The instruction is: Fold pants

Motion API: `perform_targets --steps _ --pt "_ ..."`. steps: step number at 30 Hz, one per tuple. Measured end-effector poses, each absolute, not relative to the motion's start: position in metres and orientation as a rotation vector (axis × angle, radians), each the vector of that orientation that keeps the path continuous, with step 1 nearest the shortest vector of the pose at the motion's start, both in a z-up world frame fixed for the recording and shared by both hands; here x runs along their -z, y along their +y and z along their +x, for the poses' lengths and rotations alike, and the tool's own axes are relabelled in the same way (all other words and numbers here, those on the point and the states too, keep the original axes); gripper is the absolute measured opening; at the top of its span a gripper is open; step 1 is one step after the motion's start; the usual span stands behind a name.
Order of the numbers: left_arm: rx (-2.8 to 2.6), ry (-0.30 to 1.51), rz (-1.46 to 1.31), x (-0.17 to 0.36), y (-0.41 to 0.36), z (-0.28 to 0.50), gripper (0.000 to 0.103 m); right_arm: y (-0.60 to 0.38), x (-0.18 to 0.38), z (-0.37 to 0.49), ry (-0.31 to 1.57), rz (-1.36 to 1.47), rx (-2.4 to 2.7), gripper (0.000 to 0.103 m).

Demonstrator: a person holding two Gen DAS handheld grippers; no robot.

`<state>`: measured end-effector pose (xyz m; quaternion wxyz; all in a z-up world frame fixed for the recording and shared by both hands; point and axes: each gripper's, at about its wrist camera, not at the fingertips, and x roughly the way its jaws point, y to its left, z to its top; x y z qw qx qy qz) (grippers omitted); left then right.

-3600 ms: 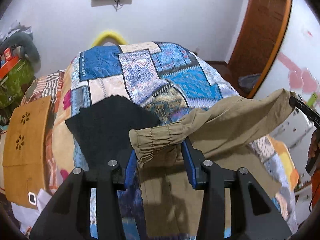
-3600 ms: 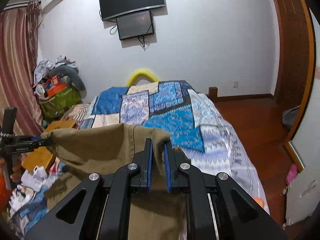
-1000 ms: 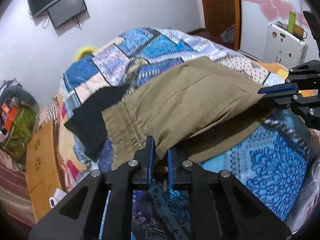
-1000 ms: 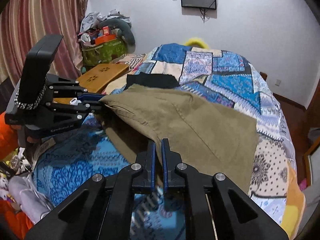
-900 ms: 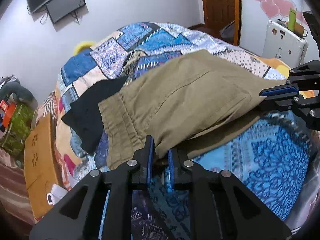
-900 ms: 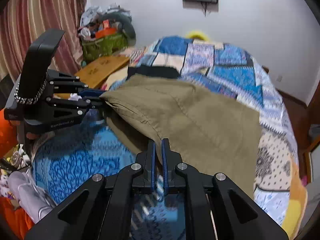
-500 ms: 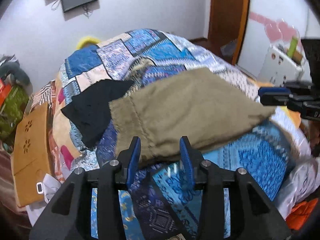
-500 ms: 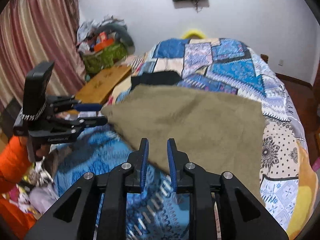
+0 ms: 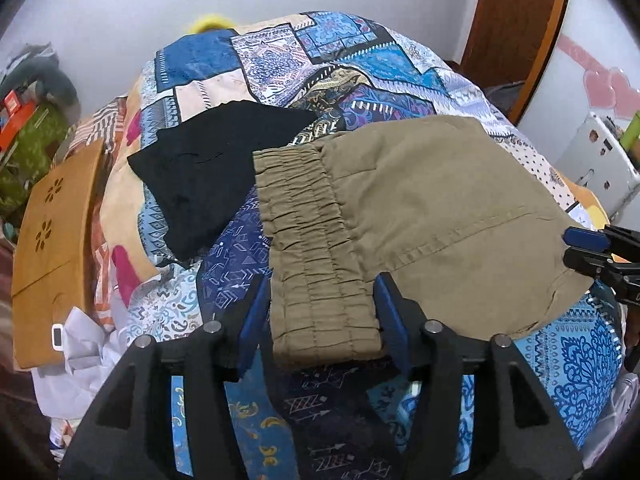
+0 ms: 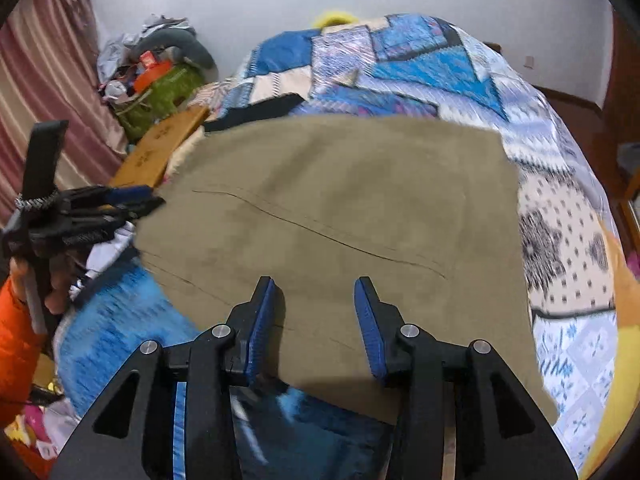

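The bed (image 9: 280, 60) with its blue patchwork quilt (image 10: 440, 68) fills both views and carries everything else. Largest on the bed are the olive pants (image 9: 432, 208), folded over and lying flat across the near part of the bed, the gathered elastic waistband (image 9: 308, 248) at their left edge in the left wrist view. A black garment (image 9: 208, 168) lies on the bed just beyond and left of the waistband, its corner tucked close to the pants. Off the bed's left side leans a tan wooden board (image 9: 52, 224) with flower cut-outs, and farther along that side sits a green bag (image 10: 160, 92) stuffed with clothes and an orange box, a grey item draped on top.

The left gripper (image 9: 320, 320) has its blue pads spread wide, straddling the near end of the waistband without pinching it. The right gripper (image 10: 316, 316) is likewise spread apart, held over the near edge of the pants; this view is blurred. Each gripper shows at the pants' side edge in the other's view.
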<state>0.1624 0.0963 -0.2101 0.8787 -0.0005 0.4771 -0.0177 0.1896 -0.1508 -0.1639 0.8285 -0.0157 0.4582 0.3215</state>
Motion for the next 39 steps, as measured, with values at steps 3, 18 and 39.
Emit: perform_targets --steps 3,18,39 --pt "0.027 0.988 0.006 0.210 0.099 0.158 0.057 -0.173 0.162 0.187 0.973 -0.004 -0.647 0.036" --pt "0.002 0.992 0.017 0.209 0.100 0.152 0.062 -0.235 0.169 0.166 0.979 0.127 -0.539 0.046" --pt "-0.065 0.982 0.002 0.179 0.135 0.275 0.076 -0.233 0.142 0.287 0.894 0.066 -0.481 0.054"
